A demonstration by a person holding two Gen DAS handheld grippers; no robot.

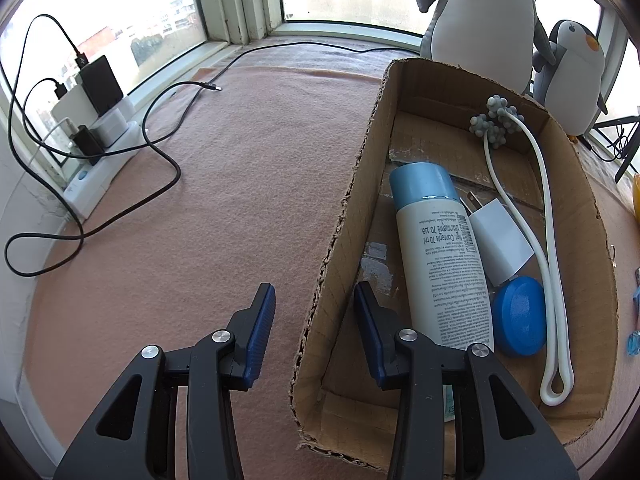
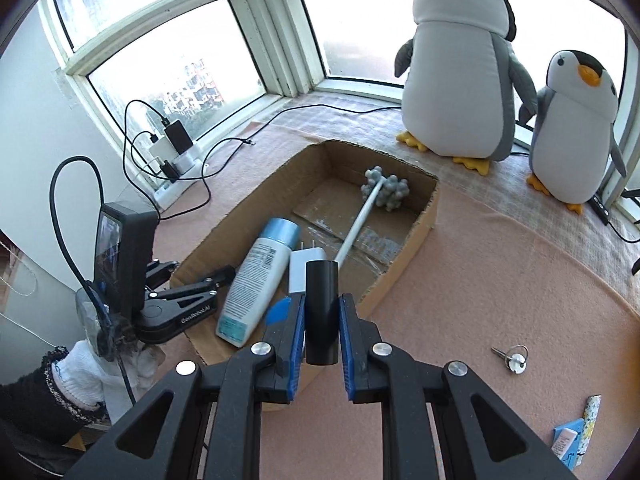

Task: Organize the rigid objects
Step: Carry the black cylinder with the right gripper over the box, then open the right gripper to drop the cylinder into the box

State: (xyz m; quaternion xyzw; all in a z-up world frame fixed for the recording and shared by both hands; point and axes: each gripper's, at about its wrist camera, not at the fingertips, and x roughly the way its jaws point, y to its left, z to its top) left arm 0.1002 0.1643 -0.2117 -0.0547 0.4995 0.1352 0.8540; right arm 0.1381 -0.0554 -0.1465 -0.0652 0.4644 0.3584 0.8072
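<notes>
My right gripper (image 2: 322,332) is shut on a black cylinder (image 2: 321,292), held upright above the near edge of an open cardboard box (image 2: 416,236). In the box lie a white bottle with a blue cap (image 1: 440,264), a white plug adapter (image 1: 500,240), a blue round lid (image 1: 520,316) and a white looped handle with a grey knobbly head (image 1: 496,120). My left gripper (image 1: 314,328) stands with its jaws apart astride the box's left wall (image 1: 348,220). One pad is outside the box and one inside, and neither presses on the wall.
Two plush penguins (image 2: 460,72) stand by the window behind the box. A power strip with chargers and black cables (image 1: 100,140) lies at the left. A key ring (image 2: 514,358) and blue packets (image 2: 572,436) lie on the pink cloth to the right. A gloved hand (image 2: 84,376) holds the left gripper.
</notes>
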